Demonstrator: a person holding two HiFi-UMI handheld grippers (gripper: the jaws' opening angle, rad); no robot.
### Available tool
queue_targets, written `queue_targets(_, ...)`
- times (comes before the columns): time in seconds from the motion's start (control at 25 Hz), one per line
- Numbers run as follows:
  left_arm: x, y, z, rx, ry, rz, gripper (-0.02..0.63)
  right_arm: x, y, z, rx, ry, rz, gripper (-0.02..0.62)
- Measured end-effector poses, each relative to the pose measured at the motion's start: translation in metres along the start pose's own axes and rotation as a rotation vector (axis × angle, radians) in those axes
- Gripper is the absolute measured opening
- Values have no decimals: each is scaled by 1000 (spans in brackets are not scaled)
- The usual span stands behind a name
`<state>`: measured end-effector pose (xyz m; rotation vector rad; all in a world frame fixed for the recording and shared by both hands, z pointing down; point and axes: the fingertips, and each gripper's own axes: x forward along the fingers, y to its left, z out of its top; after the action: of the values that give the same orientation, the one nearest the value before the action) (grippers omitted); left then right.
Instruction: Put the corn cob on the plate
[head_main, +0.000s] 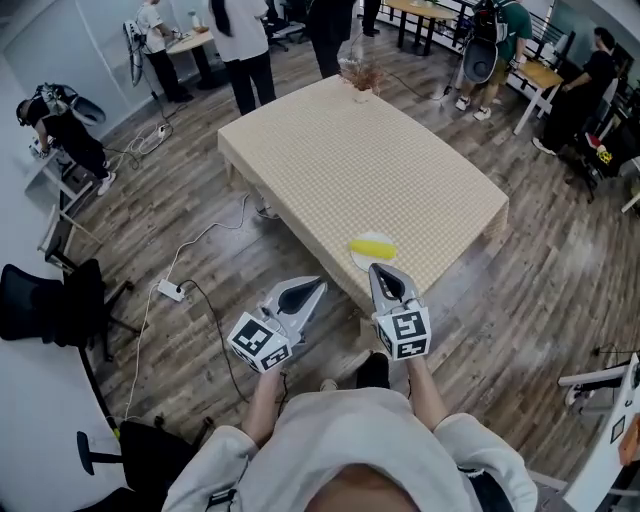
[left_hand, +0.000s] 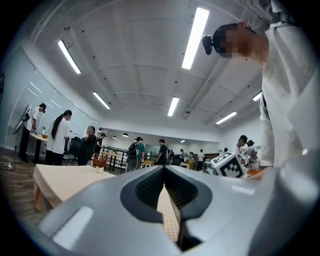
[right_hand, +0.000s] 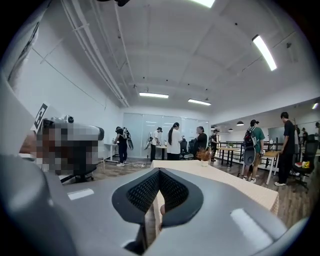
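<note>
In the head view, the yellow corn cob (head_main: 373, 247) lies on a white plate (head_main: 357, 261) near the front edge of the table (head_main: 350, 160), which has a beige checked cloth. Both grippers are held in front of the table, off its edge. My right gripper (head_main: 379, 268) is shut and empty, its tips just short of the plate. My left gripper (head_main: 318, 284) is also shut and empty, over the floor left of the plate. In their own views the left gripper (left_hand: 164, 175) and right gripper (right_hand: 159, 172) show closed jaws; the corn is hidden there.
A small vase of dried flowers (head_main: 361, 78) stands at the table's far edge. A power strip with cable (head_main: 170, 291) lies on the wooden floor to the left, beside a black office chair (head_main: 60, 305). Several people stand around desks beyond the table.
</note>
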<state>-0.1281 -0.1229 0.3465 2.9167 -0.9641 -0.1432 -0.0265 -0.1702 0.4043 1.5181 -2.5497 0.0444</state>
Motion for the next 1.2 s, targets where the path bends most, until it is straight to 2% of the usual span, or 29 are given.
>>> queue_targets(0.16, -22, -22, -4, -19, -2, -31, 8, -32, 35, -4, 0, 5, -7, -3)
queue_targets(0.32, -35, -47, -9, -31, -12, -44, 9, -64, 51, -8, -14, 10, -32, -3)
queue_targets(0.72, -47, -119, -17, -31, -17, -35, 8, -131, 57, -10, -37, -6, -20, -3)
queue_targets(0.96, -55, -186, -33, -35, 17, -34, 8, -193, 59, -28, -39, 1, 2, -3)
queue_targets(1.2, -62, -233, -44, -40, 33, -12, 8, -238, 61, -45, -26, 15, 18, -3)
